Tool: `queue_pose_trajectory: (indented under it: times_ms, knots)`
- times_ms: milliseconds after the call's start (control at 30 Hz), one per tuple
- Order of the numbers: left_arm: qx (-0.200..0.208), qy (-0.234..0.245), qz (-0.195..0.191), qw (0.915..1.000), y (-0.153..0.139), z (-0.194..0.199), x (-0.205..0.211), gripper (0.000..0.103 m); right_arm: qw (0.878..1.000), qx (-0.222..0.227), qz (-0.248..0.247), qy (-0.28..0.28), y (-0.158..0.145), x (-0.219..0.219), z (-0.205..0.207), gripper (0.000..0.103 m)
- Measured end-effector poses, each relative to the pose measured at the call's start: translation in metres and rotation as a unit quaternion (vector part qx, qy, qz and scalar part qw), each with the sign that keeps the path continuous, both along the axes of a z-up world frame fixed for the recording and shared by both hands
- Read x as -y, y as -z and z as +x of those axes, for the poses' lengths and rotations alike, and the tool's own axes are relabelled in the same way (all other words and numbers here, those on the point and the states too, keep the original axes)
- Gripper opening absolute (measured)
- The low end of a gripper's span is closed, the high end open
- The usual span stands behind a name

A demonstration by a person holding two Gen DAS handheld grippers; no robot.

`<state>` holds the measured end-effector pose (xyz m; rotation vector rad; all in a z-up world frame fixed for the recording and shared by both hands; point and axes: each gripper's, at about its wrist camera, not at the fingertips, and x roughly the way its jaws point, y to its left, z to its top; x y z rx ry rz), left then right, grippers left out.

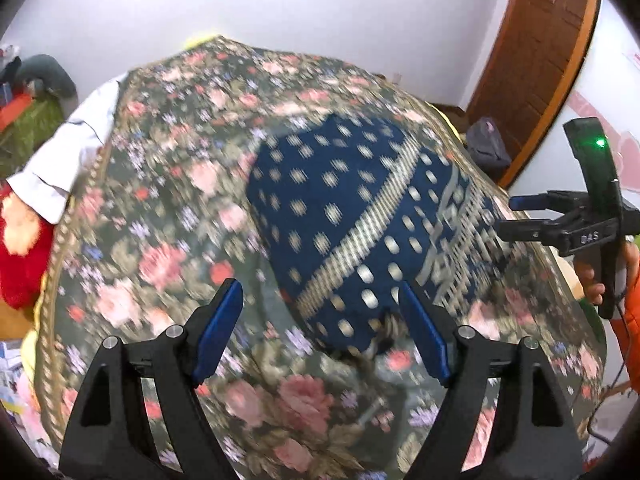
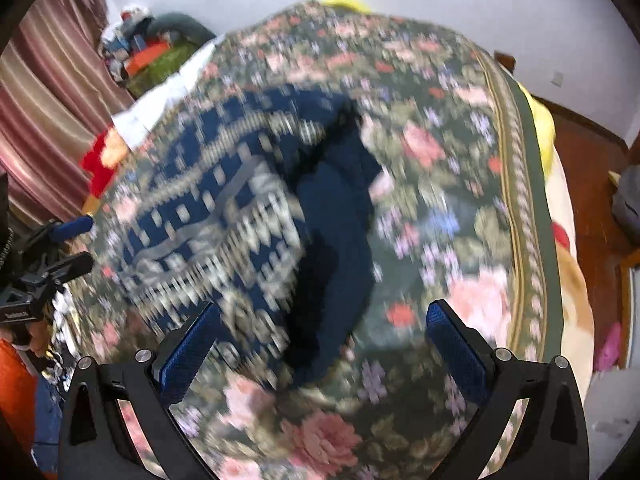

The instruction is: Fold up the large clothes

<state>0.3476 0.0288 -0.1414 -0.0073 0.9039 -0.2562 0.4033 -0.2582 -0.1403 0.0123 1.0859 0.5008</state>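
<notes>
One blue patterned garment lies in a bunched, partly folded heap on the floral bedspread, near the middle of the bed. Its surface shows pale dots, a diagonal woven band and a geometric border; the right wrist view shows a plain dark blue fold along its right side. Both views are motion-blurred, so fine detail of the cloth is unclear.

The left gripper hangs above the near end of the garment with its blue-padded fingers spread wide apart and nothing between them. The right gripper is likewise above the garment's near edge, fingers set wide apart, holding nothing. Whether either gripper touches the cloth cannot be told.

In the left wrist view the right gripper also appears at the right edge, held by a hand. A white cloth and a red plush item lie at the bed's left edge. A wooden door stands in the white wall beyond.
</notes>
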Motion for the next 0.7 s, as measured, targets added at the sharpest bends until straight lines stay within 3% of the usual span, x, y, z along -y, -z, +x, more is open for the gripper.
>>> queue_pose_trajectory:
  times_ms: [67, 167, 267, 367, 533, 700]
  knots:
    - [-0.002, -0.017, -0.017, 0.9997, 0.0, 0.014, -0.006, 0.08, 1.0, -0.003, 0.016, 0.005, 0.001, -0.009, 0.014, 0.103]
    - [-0.045, -0.05, -0.075, 0.9949, 0.014, 0.044, -0.019, 0.081, 0.998, -0.041, 0.048, 0.005, 0.021, -0.021, 0.045, 0.103]
    - [-0.1, -0.073, -0.143, 0.9821, 0.042, 0.075, -0.03, 0.081, 0.992, -0.101, 0.079, 0.012, 0.048, -0.025, 0.07, 0.103]
    - [-0.121, -0.074, -0.223, 0.9645, 0.061, 0.092, -0.038, 0.088, 0.981, -0.144, 0.131, 0.009, 0.068, -0.025, 0.086, 0.103]
    - [-0.154, -0.073, -0.283, 0.9437, 0.093, 0.116, -0.042, 0.099, 0.979, -0.147, 0.142, -0.027, 0.077, -0.037, 0.095, 0.103]
    - [-0.149, -0.067, -0.302, 0.9393, 0.108, 0.127, -0.038, 0.102, 0.976, -0.146, 0.155, -0.039, 0.081, -0.049, 0.104, 0.103]
